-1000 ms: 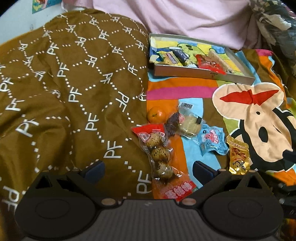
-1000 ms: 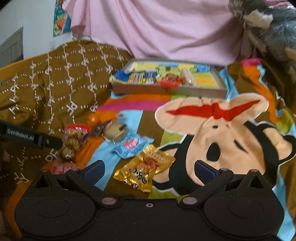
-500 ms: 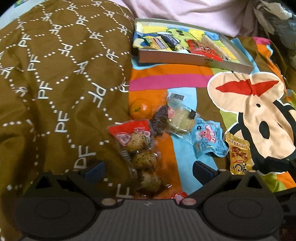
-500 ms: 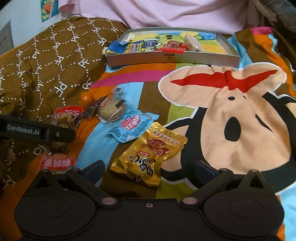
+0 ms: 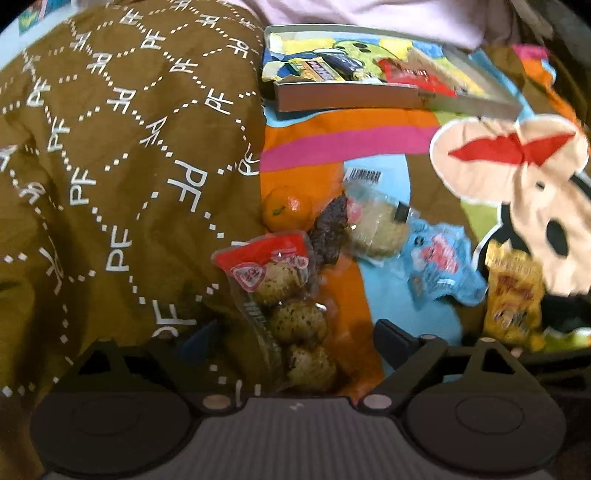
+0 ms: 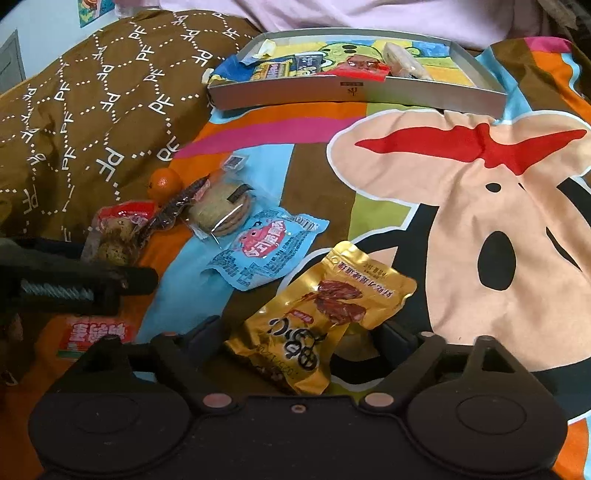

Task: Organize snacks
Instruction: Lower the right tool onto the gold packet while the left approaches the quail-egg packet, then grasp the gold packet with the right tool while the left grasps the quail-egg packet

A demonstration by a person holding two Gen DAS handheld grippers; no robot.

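Observation:
A clear pack of speckled eggs with a red top (image 5: 291, 317) lies between the spread fingers of my open left gripper (image 5: 295, 336). In the right wrist view a gold snack packet (image 6: 317, 321) lies between the fingers of my open right gripper (image 6: 299, 332). Neither gripper is closed on its packet. Beyond them lie an orange (image 5: 286, 212), a dark wrapped snack (image 5: 328, 232), a wrapped cookie (image 6: 221, 214) and a blue packet (image 6: 266, 251). A grey tray (image 6: 354, 92) at the back holds several snacks. The left gripper's body (image 6: 74, 284) shows at the left of the right wrist view.
Everything rests on a soft cartoon-print blanket (image 6: 480, 206). A brown patterned quilt (image 5: 110, 166) rises to the left. Pink fabric (image 6: 369, 14) lies behind the tray. A red-and-white packet (image 6: 96, 332) sits near the left gripper.
Both grippers have moved forward and lower. The egg pack now sits between the left fingers and the gold packet between the right fingers. No snack has shifted.

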